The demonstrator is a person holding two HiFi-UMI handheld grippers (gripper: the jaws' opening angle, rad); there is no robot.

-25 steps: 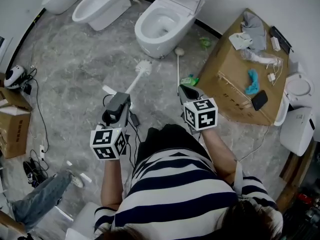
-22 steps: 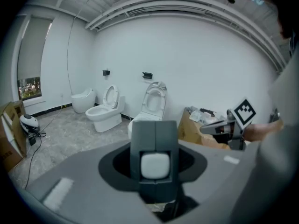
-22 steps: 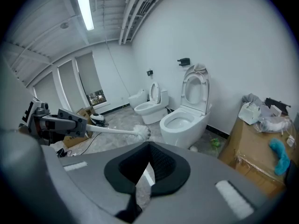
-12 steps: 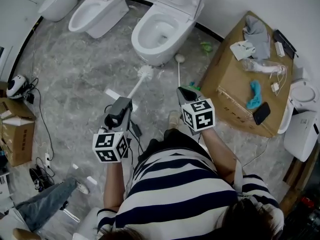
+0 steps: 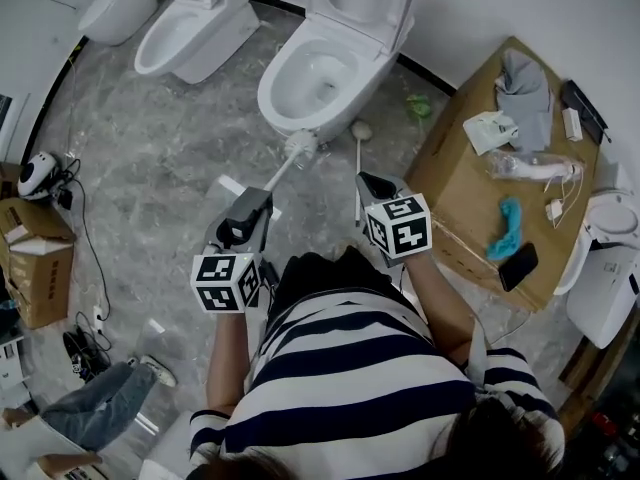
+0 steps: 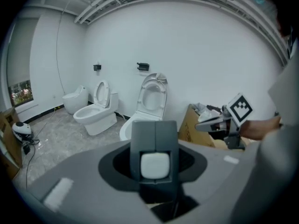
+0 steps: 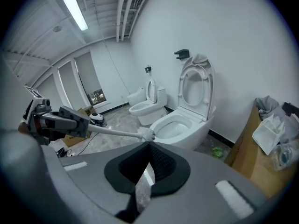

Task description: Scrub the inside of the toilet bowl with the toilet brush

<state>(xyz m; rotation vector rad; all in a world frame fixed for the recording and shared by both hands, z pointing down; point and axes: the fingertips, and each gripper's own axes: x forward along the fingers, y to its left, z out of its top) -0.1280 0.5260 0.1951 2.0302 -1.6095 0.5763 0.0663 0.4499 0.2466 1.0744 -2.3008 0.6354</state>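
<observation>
The grey marbled floor [image 5: 150,128] spreads out below me, with three white toilets along the wall. The nearest one, straight ahead, has its seat and lid tipped up, so the toilet bowl [image 5: 318,70] lies open. A second toilet [image 5: 185,30] stands to its left and a third [image 5: 115,3] beyond that. To my right sits a big cardboard box [image 5: 470,183] with a grey cloth [image 5: 525,80], a blue rag [image 5: 505,226] and a dark phone [image 5: 518,265] on top.

The toilet brush [image 5: 283,165] runs forward and slightly right from my left gripper [image 5: 258,200]. Its jaws are clamped on the near end of the white handle, whose pale butt shows squarely between them in the left gripper view. The bristled head hangs just outside the bowl, close against its front, not inside; I cannot tell whether it touches the porcelain.

My right gripper [image 5: 368,180] is held beside the left one, level with it and a little apart. It points toward the bowl with its ribbed fingers pressed tip to tip on nothing.

A thin white stick with a rounded end [image 5: 357,158] lies on the floor near the bowl's base, just ahead of the right gripper. A small green scrap [image 5: 418,106] lies between the bowl and the box.
</observation>
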